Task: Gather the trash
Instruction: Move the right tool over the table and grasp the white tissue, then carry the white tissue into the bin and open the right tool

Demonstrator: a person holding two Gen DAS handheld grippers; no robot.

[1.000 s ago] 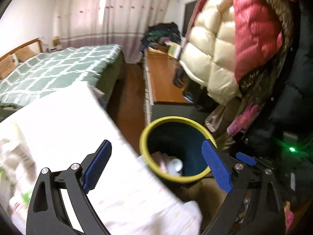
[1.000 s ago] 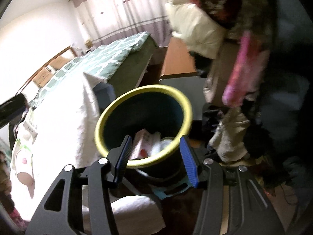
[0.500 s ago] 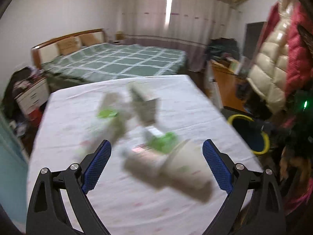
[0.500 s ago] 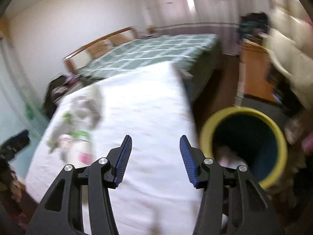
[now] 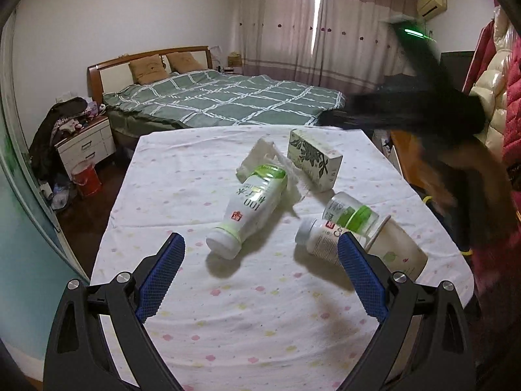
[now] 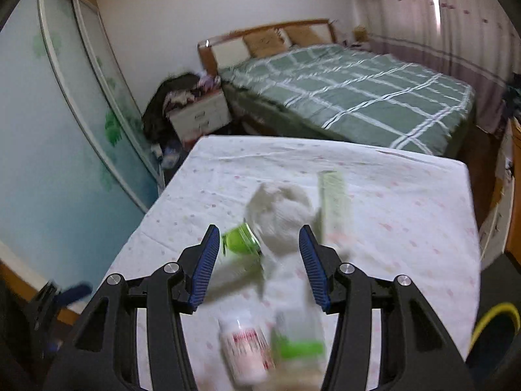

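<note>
Both jaws stand apart and empty: your left gripper (image 5: 260,272) is spread wide, your right gripper (image 6: 257,260) about half open, unchanged over the last second. A second ago both pointed into the yellow-rimmed bin (image 6: 496,321); now you have swung them round to the table (image 5: 182,169), both angled down at the trash on its cloth. Ahead of your left gripper lie a white bottle (image 5: 250,208), a box (image 5: 314,163), crumpled tissue (image 5: 260,156), two small bottles (image 5: 325,239) and a paper cup (image 5: 399,254). Your right gripper hovers over the same litter, blurred, touching nothing. The bin's rim shows at the right wrist view's lower right.
</note>
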